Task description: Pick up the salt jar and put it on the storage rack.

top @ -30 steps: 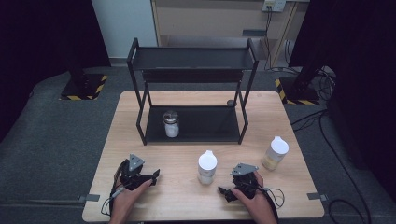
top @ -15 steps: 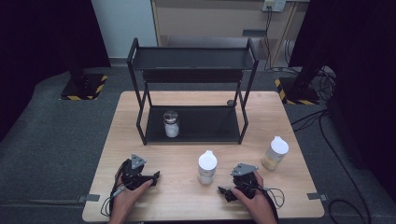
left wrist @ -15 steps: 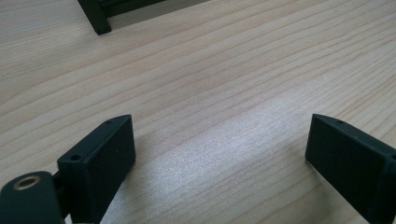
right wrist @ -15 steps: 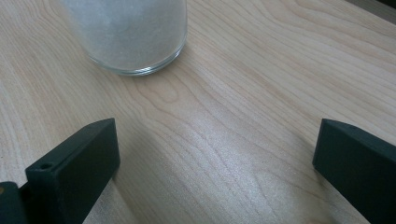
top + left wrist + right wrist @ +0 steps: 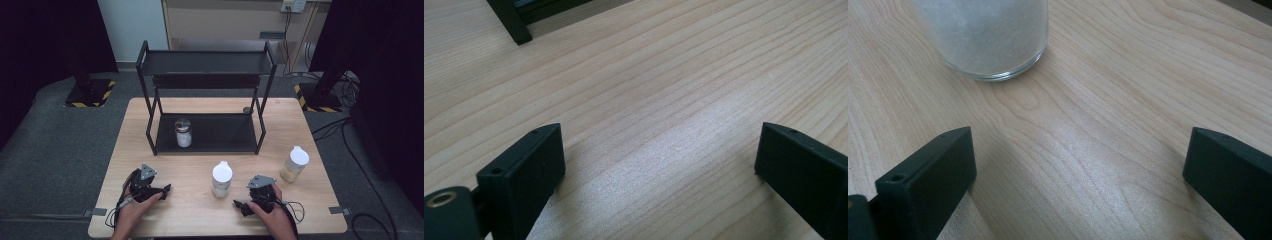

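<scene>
High view: we hold the left gripper point(image 5: 162, 190) and right gripper point(image 5: 240, 206) on the pale wooden table point(image 5: 200, 220); a white-capped glass jar of white powder point(image 5: 221, 179) stands between them.

Left gripper view: jaws spread, just been opening, nothing between.

Right gripper view: jaws released; jar ahead-left.

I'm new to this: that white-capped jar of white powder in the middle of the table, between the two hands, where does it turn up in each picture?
High view: the white-capped jar stands at lower centre, in front of the black rack.
Left gripper view: I cannot find the jar here; a black rack foot sits top left.
Right gripper view: its glass base fills the top left, beyond the open tongs.
Shared landmark: the light wooden table.
</scene>
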